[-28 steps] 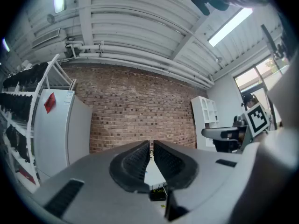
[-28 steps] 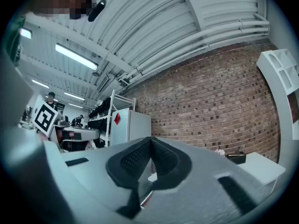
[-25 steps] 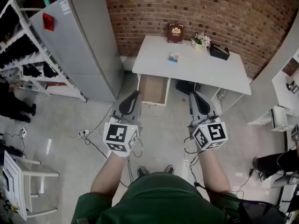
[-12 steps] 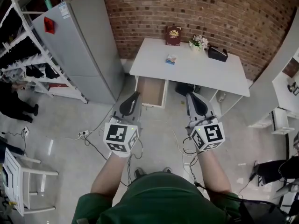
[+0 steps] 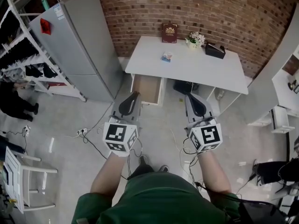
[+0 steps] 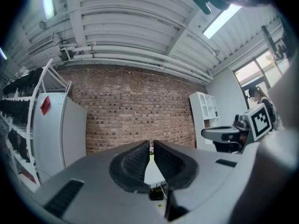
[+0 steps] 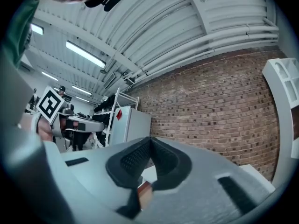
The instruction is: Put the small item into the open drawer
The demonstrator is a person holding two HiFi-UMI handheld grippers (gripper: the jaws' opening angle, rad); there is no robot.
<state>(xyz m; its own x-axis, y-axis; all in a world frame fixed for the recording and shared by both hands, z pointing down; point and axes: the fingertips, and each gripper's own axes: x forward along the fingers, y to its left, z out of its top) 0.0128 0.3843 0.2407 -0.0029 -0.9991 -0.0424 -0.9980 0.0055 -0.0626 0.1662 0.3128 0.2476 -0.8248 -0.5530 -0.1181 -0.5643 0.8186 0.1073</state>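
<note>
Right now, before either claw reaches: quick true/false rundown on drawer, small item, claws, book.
1. The drawer under the desk stands open. True.
2. The small item lies inside the drawer. False: it lies on the desk top.
3. The left claw grips the small item. False: it is shut on nothing.
4. The right claw is shut and empty. True.
5. The book lies flat at the desk's front edge. False: it stands upright at the back edge.

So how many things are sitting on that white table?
4: a dark red book against the wall, flowers right of it, a black box further right, a small bluish item nearer the front. None seems hidden.
</note>
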